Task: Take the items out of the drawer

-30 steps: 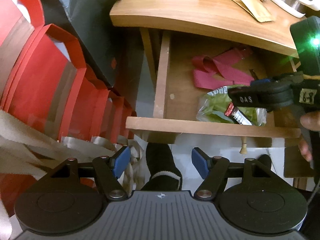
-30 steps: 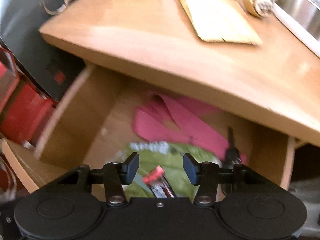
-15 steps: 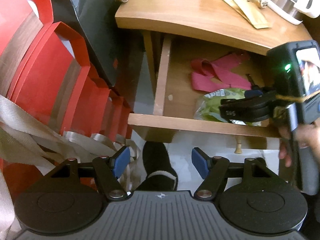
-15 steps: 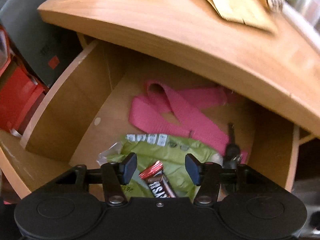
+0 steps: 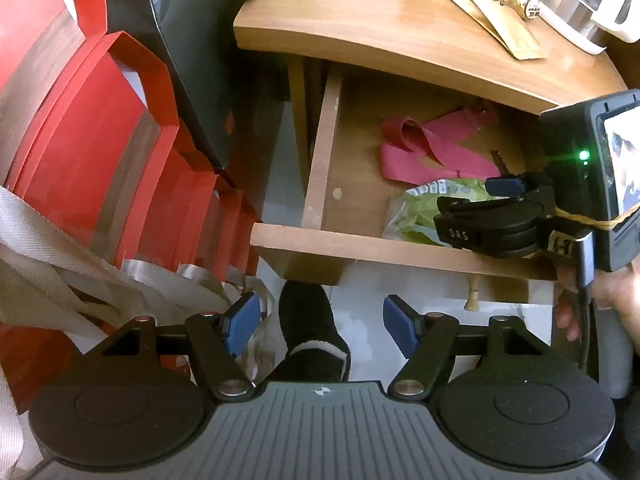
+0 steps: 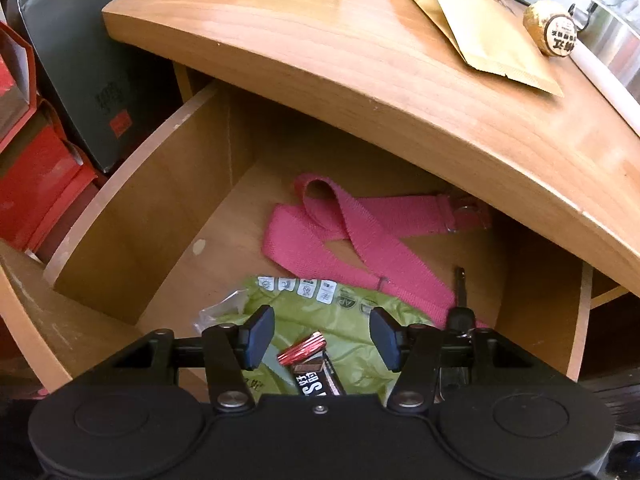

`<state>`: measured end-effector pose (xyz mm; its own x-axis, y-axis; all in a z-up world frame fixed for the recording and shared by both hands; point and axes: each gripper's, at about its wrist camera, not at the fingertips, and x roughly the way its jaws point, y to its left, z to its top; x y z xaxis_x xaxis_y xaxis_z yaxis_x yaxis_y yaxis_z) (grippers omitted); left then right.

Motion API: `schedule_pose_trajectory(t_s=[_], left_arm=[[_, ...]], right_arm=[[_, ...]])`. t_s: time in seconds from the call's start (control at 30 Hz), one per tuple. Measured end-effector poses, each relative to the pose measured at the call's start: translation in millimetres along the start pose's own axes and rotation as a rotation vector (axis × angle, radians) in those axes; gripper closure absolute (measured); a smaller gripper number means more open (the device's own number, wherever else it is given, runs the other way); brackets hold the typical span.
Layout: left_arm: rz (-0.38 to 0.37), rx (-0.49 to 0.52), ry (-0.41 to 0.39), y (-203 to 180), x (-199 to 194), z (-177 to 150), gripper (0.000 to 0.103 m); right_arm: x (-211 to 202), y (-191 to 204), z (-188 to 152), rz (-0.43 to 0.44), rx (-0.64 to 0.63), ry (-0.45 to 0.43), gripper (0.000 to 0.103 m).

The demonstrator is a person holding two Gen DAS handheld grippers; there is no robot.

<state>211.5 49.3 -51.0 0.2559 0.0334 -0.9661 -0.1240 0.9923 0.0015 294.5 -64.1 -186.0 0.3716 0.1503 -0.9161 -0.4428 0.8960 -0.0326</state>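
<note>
Both tools spread, empty | right tool hides chocolate bar (label cut off)

The drawer and desk top are light brown wood. At centre frame lies a pink strap; below it, a lime-green bag with white icons, and a dark candy bar with a red end. Upper right: a gold pouch. Left edge: red boxes.
</note>
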Motion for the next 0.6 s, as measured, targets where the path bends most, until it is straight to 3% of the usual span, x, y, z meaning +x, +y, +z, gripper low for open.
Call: schedule_pose_trajectory(t_s=[0.23,0.33,0.6], left_arm=[[0.016,0.006,-0.001,0.0,2.7,2.0,0.031],[0.02,0.007,0.001,0.3,4.7,1.9,0.031],[0.017,0.016,0.004,-2.6,8.1,2.4,0.031]], right_arm=[[0.8,-10.9,2.4,0.057,0.054,0.032,0.052],[-2.7,-25.6,1.7,0.058,0.126,0.047,0.046],[4.2,-82.2,1.2,-0.036,0.344,0.125,0.046]])
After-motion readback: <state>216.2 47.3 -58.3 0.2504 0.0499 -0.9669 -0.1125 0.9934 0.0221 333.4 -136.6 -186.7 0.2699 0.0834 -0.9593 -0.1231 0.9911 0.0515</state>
